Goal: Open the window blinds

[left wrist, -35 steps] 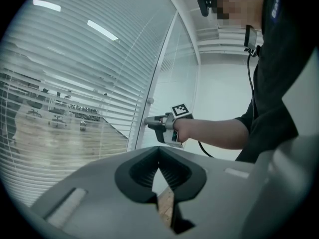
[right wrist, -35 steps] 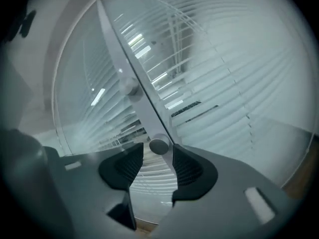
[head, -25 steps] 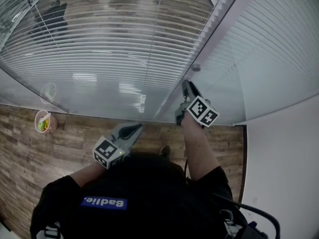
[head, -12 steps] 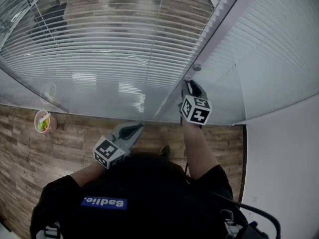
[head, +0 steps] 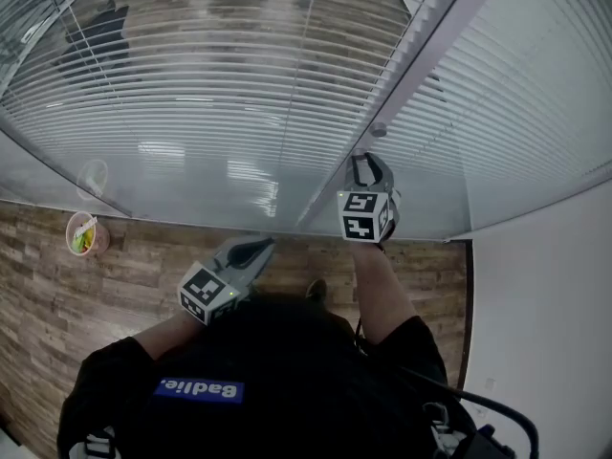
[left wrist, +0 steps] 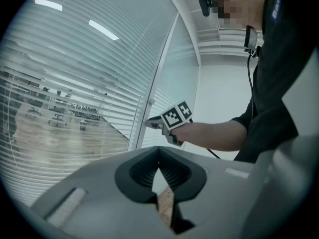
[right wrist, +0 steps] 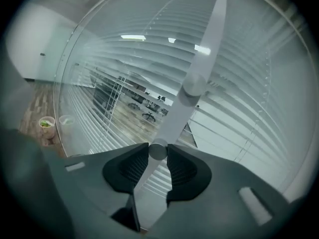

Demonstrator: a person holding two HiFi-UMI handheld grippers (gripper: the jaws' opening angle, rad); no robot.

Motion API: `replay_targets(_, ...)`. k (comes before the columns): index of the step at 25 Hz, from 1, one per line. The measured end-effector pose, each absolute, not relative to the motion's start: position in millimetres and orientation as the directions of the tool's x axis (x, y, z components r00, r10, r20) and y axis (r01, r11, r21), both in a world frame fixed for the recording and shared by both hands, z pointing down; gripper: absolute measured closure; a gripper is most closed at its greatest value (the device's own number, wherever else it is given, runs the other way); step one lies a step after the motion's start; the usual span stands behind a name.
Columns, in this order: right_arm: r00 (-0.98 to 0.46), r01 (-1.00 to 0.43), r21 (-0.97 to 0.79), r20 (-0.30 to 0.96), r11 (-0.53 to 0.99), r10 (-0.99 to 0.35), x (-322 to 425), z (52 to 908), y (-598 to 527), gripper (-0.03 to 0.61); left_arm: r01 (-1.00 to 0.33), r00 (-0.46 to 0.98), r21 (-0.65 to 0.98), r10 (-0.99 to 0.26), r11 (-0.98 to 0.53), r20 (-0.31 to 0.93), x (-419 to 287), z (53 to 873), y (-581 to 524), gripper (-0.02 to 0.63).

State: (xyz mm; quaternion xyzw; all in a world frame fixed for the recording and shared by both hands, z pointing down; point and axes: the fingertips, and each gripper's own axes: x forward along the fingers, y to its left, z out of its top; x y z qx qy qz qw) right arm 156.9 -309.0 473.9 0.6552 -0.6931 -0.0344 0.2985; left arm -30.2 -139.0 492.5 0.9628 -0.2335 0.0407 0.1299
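Person stands facing a glass wall, a gripper in each hand.

Blinds (head: 191, 113): horizontal white slats behind the glass, in panes either side of a pale frame post (head: 421, 55). Through the left pane's slats a room with office chairs shows. The right pane's slats read mostly white.

Right gripper (right wrist: 158, 156): raised to the frame post, arm stretched forward, marker cube (head: 363, 216) facing the person. Its jaws are clamped on the lower knob (right wrist: 158, 149), a small round grey knob on the post; the knob sits right at the jaw tips and touches both pads. An upper knob (head: 379, 130) of the same kind sits further up the post, just beyond the gripper's tips and free of them.

Left gripper (head: 260, 247): held low, near the person's body, well apart from the post and both knobs, pointing toward the foot of the glass. Its jaw tips meet with nothing between them; only wooden floor (head: 57, 295) shows through the gap behind the tips.

A cup (head: 84, 234) with something green in it stands on the floor at the base of the left pane, well off to the left of both grippers.
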Motion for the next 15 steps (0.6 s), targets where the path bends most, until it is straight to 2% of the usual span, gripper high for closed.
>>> replay_targets(15, 0.039, -0.868, 0.475, 0.358, 0.146, -0.933, 155.9, 477.0, -309.8, 0.451, -0.462, 0.887, 0.231, -0.442, -0.856, 0.136, -30.2, 492.9, -138.7, 0.614)
